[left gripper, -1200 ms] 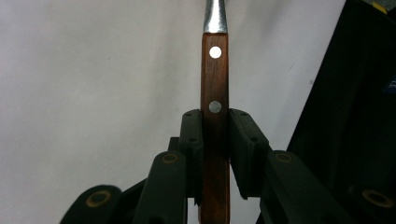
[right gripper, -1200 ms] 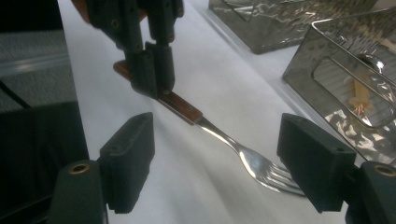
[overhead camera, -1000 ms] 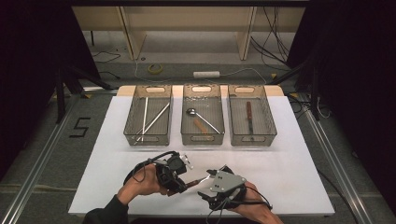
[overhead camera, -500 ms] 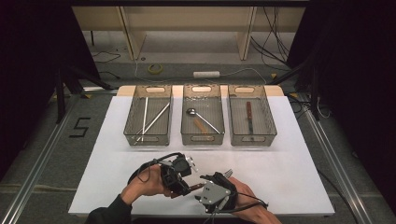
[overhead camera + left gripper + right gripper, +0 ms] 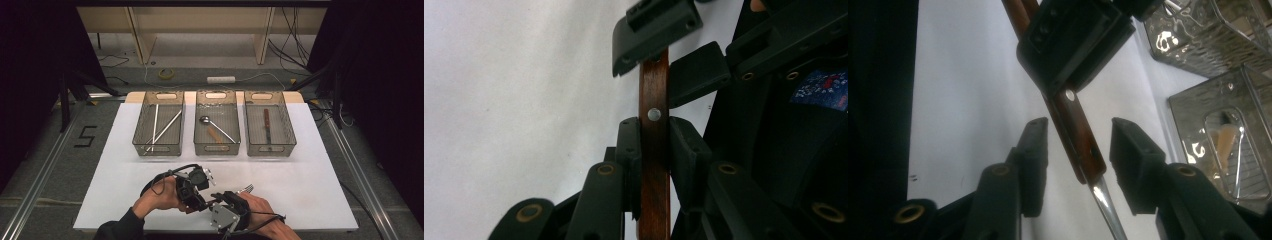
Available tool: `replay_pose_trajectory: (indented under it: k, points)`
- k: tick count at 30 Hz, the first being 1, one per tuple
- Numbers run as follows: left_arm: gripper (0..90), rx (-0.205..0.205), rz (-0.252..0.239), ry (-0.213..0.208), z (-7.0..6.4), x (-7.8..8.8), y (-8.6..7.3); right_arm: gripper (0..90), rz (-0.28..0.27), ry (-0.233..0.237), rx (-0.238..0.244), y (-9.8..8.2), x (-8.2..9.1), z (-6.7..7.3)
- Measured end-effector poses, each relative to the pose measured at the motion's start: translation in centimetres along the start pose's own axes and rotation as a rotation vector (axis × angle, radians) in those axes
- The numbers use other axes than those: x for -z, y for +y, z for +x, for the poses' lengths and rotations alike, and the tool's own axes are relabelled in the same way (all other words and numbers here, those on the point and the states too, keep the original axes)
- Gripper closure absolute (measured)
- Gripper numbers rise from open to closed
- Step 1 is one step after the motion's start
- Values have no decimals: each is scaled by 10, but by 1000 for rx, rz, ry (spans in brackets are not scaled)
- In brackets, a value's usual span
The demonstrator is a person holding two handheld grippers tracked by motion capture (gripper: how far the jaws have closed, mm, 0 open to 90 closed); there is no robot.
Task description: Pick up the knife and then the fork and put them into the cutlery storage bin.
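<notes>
Two claws are meeting over the near edge of the white counter point(image 5: 300, 150), and I am working a hand-over between them. My left claw point(image 5: 654, 145) is pinching the wooden handle of a fork point(image 5: 654, 165); in the left gripper view both pads are pressing flat on the brown wood just below its rivet. My right claw point(image 5: 1075, 150) has just been closing around the same handle: a second ago it was standing wide and off to the right, and now it is lying tucked in under the left one. In the right gripper view the handle point(image 5: 1075, 130) is running slantwise between the two jaws with a gap showing on each side, so I am not gripping it there yet. In the high view the fork's tines point(image 5: 245, 189) are poking out past my right hand point(image 5: 265, 220).

I am judging that the fork is on its way from left to right, and that the right jaws need to finish closing before the left lets go. The three wire baskets point(image 5: 217, 97) are waiting at the far side, holding chopsticks point(image 5: 162, 127), a spoon point(image 5: 216, 127) and a knife point(image 5: 267, 127).
</notes>
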State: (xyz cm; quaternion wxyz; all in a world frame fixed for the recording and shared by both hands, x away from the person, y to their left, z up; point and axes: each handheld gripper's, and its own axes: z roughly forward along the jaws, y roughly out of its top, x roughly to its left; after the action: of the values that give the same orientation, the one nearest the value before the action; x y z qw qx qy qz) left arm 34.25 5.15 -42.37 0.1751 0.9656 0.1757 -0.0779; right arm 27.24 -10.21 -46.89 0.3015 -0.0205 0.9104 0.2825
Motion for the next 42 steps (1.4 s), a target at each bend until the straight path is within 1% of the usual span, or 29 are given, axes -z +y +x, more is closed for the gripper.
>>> replay_pose_trajectory:
  k: [1, 2, 3, 5, 6, 7, 8, 11, 12, 15, 20, 21, 23, 25, 26, 27, 28, 29, 30, 32, 33, 34, 35, 37, 38, 39, 40, 41, 42]
  points:
    - [754, 3, -5, -6, -1, 0, 0, 630, 4, -8, 43, 0, 0, -1]
    - [754, -2, -5, -11, -1, 0, 0, 639, 4, -17, 77, 0, -1, -1]
    - [754, -1, -7, -11, -1, 0, 0, 653, 12, -18, 32, 1, -1, 3]
    - [754, 3, -7, -8, -2, 1, 1, 689, 7, -35, 59, 1, -1, 4]
    - [753, 3, -8, -10, -2, 1, 0, 698, 8, -33, 66, 1, -1, 5]
    - [753, 4, -10, -12, -1, 1, 0, 704, 9, -41, 78, 1, -1, 5]
    - [753, 4, -11, -12, -1, 1, 0, 709, 7, -45, 105, 1, -1, 5]
    - [752, 2, -20, -9, -2, 2, 0, 729, 15, -65, 142, 2, -1, 7]
    - [752, -1, -23, -11, -1, 3, 0, 740, 17, -69, 164, 2, -1, 7]
    - [751, -7, -44, -9, -1, 6, 0, 777, 24, -67, 200, 1, -1, 8]
    - [741, -8, -68, -8, 0, 7, -1, 792, 29, -74, 233, 0, 0, 7]
    - [732, -8, -72, 0, 0, 7, -1, 793, 30, -76, 232, -1, 0, 7]
    - [631, -1, -91, 21, 1, 10, -2, 794, 41, -76, 242, -2, 0, 6]
    - [536, 0, -121, 36, 3, 14, -4, 795, 45, -79, 237, -4, 1, 5]
    - [477, 10, -137, 48, 3, 15, -4, 795, 48, -79, 230, -4, 1, 4]
    - [431, 10, -151, 59, 4, 16, -5, 795, 49, -78, 229, -5, 2, 4]
    - [399, 9, -167, 72, 5, 18, -7, 795, 48, -85, 230, -5, 2, 3]
    - [369, 13, -182, 78, 6, 20, -8, 795, 52, -81, 240, -6, 3, 1]
    - [353, 24, -196, 82, 6, 21, -9, 795, 49, -89, 228, -6, 3, 1]
    - [321, 28, -233, 102, 7, 23, -12, 795, 50, -93, 210, -7, 4, 0]
    - [310, 33, -249, 103, 8, 25, -14, 795, 50, -96, 226, -8, 5, -1]
    - [302, 37, -268, 108, 9, 26, -16, 795, 54, -90, 231, -8, 5, -2]
    - [289, 42, -291, 115, 9, 28, -17, 795, 44, -96, 220, -8, 5, -2]
    - [273, 50, -332, 126, 11, 31, -21, 795, 48, -95, 209, -10, 6, -3]
    - [267, 53, -348, 130, 12, 33, -23, 795, 57, -88, 226, -11, 6, -5]
    - [260, 57, -359, 130, 13, 35, -25, 795, 53, -110, 206, -12, 7, -5]
    - [255, 68, -365, 124, 13, 36, -27, 795, 52, -110, 203, -12, 8, -7]
    - [250, 66, -366, 129, 14, 38, -29, 795, 57, -107, 208, -13, 9, -9]
    - [245, 66, -374, 138, 14, 39, -31, 795, 53, -121, 195, -14, 10, -9]
